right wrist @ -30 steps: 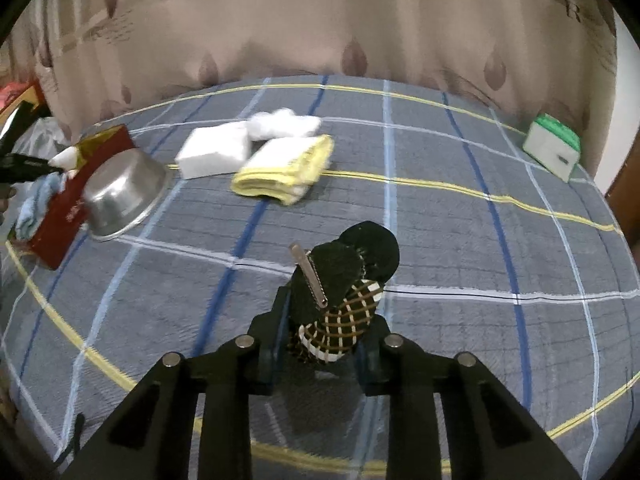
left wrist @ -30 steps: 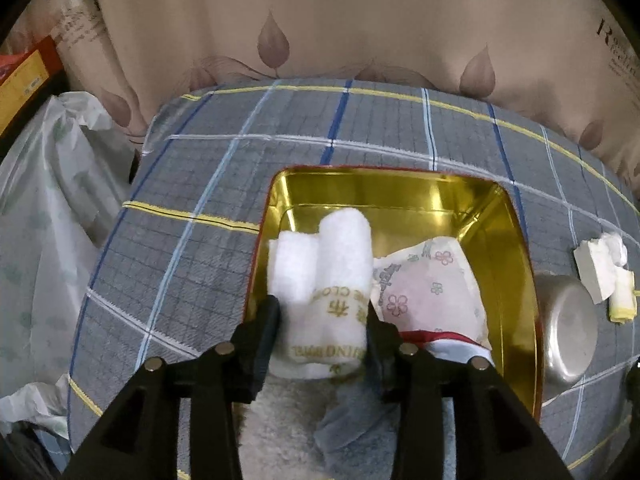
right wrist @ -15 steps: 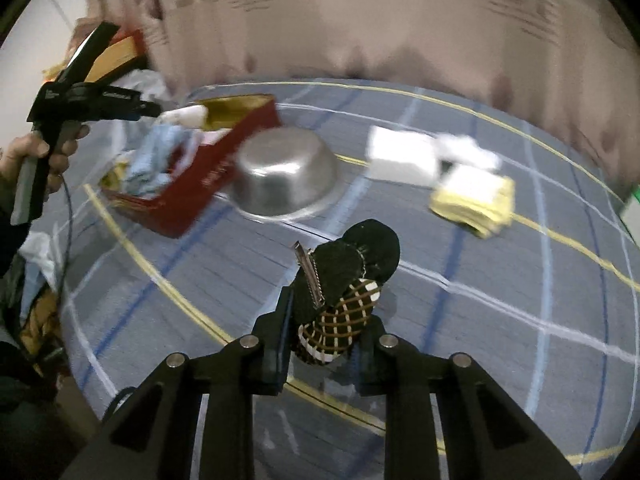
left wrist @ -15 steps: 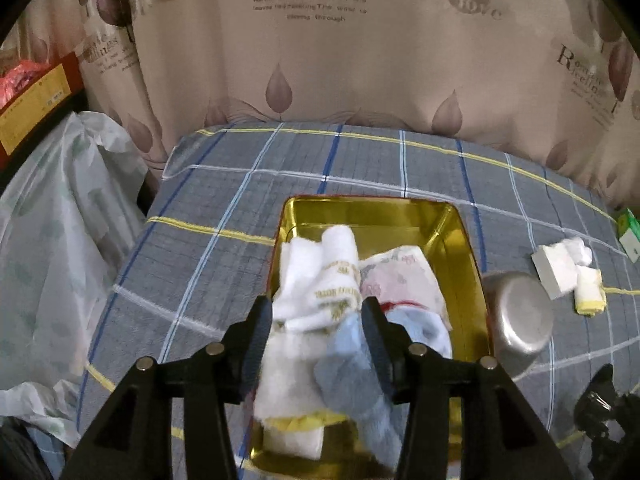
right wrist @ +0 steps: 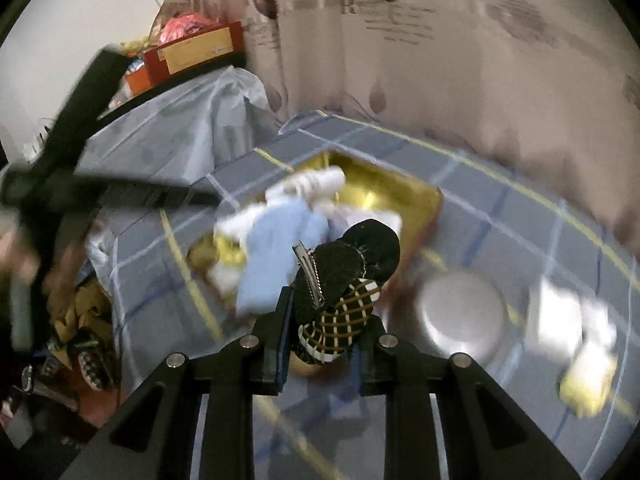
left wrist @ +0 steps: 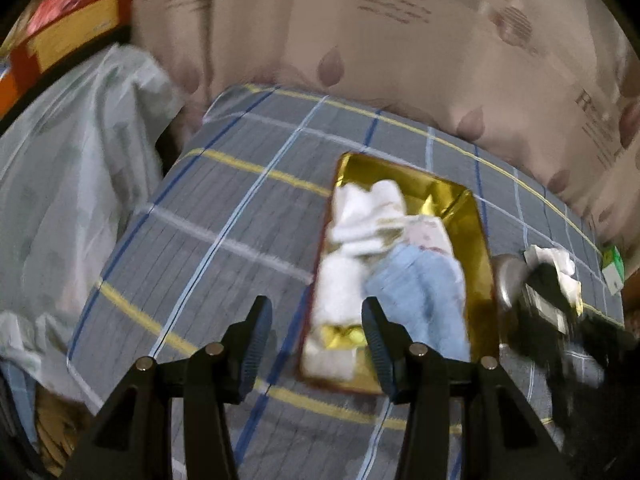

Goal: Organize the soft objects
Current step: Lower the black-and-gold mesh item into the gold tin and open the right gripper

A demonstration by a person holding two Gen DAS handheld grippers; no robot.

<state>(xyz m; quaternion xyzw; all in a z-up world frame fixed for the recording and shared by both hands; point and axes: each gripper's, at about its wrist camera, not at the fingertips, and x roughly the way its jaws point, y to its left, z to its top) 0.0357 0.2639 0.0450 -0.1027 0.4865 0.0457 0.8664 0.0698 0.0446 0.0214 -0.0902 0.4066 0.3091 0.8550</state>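
A steel bowl point(right wrist: 464, 316) sits upside down on the checked desk cloth point(left wrist: 224, 240). Behind hangs a beige curtain point(left wrist: 400, 40) printed with leaves and lettering. To the left lies a pale plastic sheet point(left wrist: 72, 152), with a red and yellow box point(right wrist: 196, 50) above it. A small green-topped white box point(left wrist: 614, 270) stands at the far right edge.

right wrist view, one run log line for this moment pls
left gripper: open, empty | right gripper: shut on black sock bundle, near gold tin | tin holds white and blue cloths

only a large "r" legible on the blurred curtain point(right wrist: 420, 60)
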